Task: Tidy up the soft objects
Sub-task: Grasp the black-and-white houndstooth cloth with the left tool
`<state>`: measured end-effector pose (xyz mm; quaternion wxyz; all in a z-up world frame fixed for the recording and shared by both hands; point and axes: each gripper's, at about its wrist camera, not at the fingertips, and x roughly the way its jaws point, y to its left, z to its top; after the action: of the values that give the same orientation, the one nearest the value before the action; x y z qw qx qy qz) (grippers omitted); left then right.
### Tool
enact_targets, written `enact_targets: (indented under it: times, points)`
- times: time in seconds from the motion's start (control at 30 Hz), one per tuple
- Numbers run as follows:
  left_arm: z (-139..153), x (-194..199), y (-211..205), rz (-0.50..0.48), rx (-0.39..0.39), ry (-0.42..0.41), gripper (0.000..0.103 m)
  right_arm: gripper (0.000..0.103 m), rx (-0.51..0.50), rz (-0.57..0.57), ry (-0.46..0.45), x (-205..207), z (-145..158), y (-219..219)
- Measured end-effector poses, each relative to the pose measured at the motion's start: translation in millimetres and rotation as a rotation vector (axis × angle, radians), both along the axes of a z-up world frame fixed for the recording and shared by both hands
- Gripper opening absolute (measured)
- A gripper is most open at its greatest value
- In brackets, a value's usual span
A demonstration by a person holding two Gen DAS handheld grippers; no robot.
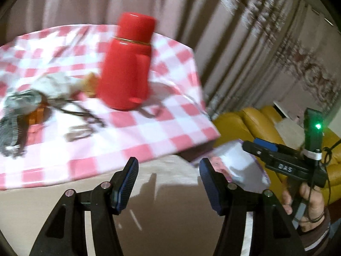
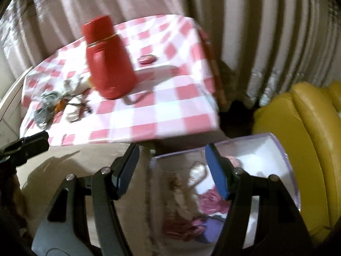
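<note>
1. Left tool (image 1: 168,183): fingers apart, gripping nothing.
2. Right tool (image 2: 172,170): fingers apart, empty, above clear box (image 2: 277,147) with pink cloth (image 2: 213,202) inside.
3. On checked desk (image 1: 149,132): red flask (image 1: 127,64) upright, grey-white soft bundle (image 1: 21,106) beside it.

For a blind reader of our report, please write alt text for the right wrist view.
The open, empty right gripper hangs over a clear plastic bin holding soft items. Behind, a red thermos stands on a pink checked tablecloth, beside a yellow sofa.
</note>
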<state>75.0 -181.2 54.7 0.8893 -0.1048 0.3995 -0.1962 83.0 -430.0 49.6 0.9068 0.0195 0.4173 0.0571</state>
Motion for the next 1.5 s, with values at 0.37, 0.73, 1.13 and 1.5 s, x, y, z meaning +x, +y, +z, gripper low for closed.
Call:
enact_targets:
  times: [0.37, 0.73, 1.13, 1.5]
  points:
    - [-18, 0, 126, 0.263, -0.048, 0.086, 0.06, 0.068, 0.039, 0.21, 0.056, 29, -4, 96]
    - [-32, 21, 211, 0.455, -0.043, 0.12, 0.06, 0.068, 0.015, 0.381, 0.077, 68, -8, 188]
    - [-47, 57, 274, 0.624, -0.027, 0.164, 0.06, 0.069, 0.016, 0.471, 0.103, 114, -20, 251]
    - [-69, 77, 297, 0.666, -0.087, 0.197, 0.06, 0.073, -0.014, 0.493, 0.205, 134, -55, 292]
